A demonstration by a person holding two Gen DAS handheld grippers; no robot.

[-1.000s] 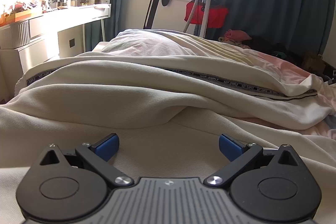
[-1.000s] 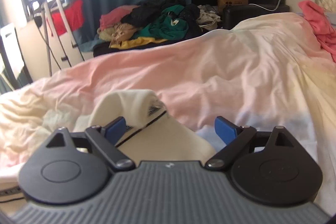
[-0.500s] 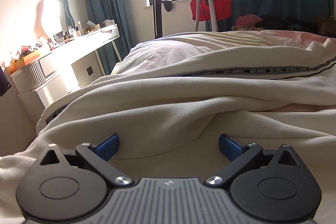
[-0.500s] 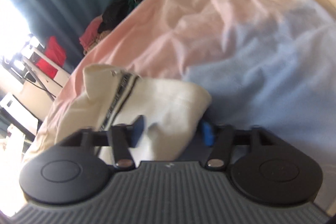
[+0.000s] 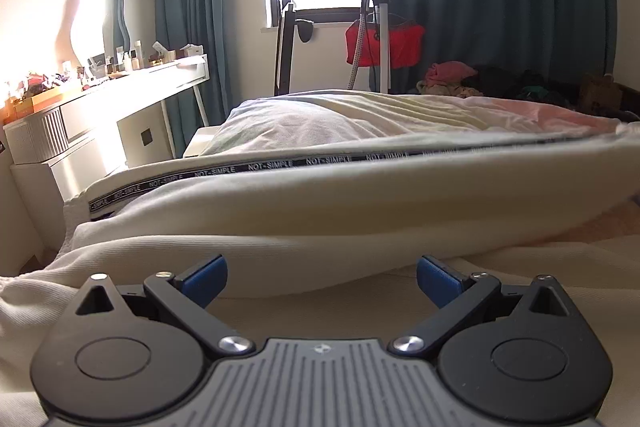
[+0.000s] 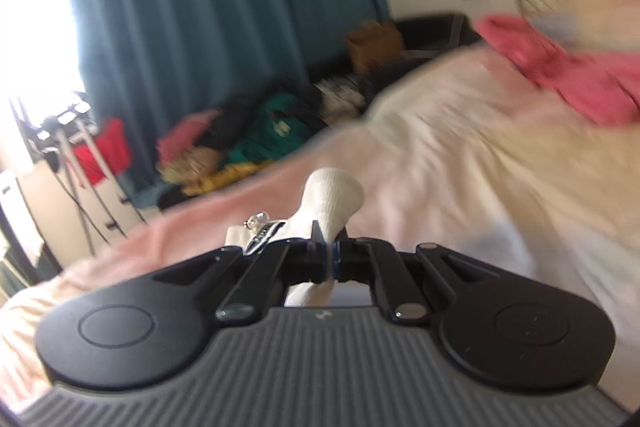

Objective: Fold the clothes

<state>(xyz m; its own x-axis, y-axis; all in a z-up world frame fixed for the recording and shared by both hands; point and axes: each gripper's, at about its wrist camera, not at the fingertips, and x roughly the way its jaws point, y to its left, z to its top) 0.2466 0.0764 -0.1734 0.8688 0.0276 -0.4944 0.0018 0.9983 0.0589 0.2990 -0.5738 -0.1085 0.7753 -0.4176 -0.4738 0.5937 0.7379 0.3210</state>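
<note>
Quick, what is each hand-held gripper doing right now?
Left hand-held gripper: open, holding nothing, over the cream garment.
Right hand-held gripper: closed on the cream garment.

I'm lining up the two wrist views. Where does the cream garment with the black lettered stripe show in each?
Left wrist: the cream garment spans the frame beyond the open left gripper, its stripe running left to right.
Right wrist: a bunched end is pinched in the shut right gripper, at centre.
Shared landmark: the red bag by the window.
</note>
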